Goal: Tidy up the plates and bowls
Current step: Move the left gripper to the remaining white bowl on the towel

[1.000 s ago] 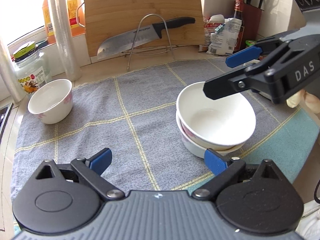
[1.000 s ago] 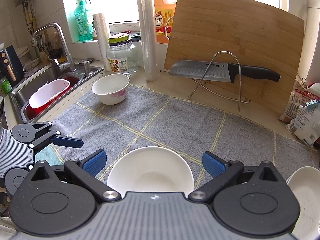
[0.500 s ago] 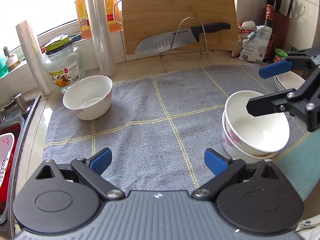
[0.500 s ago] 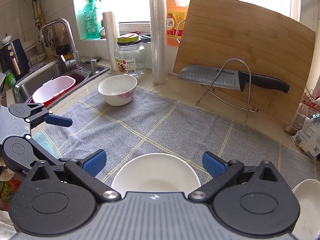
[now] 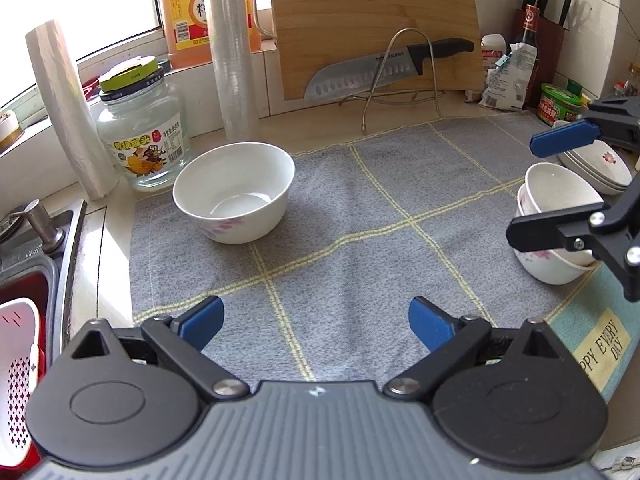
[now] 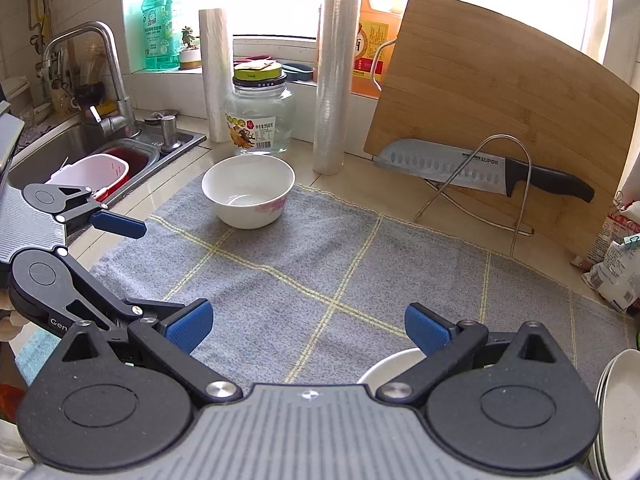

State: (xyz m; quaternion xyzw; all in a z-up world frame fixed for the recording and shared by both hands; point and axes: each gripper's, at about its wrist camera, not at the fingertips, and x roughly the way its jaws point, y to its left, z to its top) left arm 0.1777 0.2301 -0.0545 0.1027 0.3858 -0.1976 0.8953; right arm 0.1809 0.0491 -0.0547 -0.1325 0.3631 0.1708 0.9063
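Observation:
A lone white bowl with a pink flower print (image 5: 232,192) (image 6: 248,190) stands at the far left of the grey checked cloth (image 5: 360,208). Two like bowls sit nested (image 5: 556,216) at the cloth's right edge; only their rim (image 6: 394,364) shows under my right gripper's right finger. Behind them lies a stack of white plates (image 5: 596,164) (image 6: 616,408). My left gripper (image 5: 315,324) (image 6: 160,268) hangs open over bare cloth, short of the lone bowl. My right gripper (image 6: 307,327) (image 5: 520,192) is open and empty, just left of the nested bowls.
A bamboo cutting board (image 6: 500,120) and a knife on a wire stand (image 6: 480,168) line the back. A glass jar (image 5: 140,128) and two film rolls (image 5: 232,48) stand behind the lone bowl. The sink (image 6: 92,152) with a white basket lies left. Bags and a knife block (image 5: 540,40) are at the right.
Both grippers have moved left across the cloth. The nested bowls, earlier centred between the right gripper's fingers, now lie off to its lower right. The lone bowl looks closer in both views.

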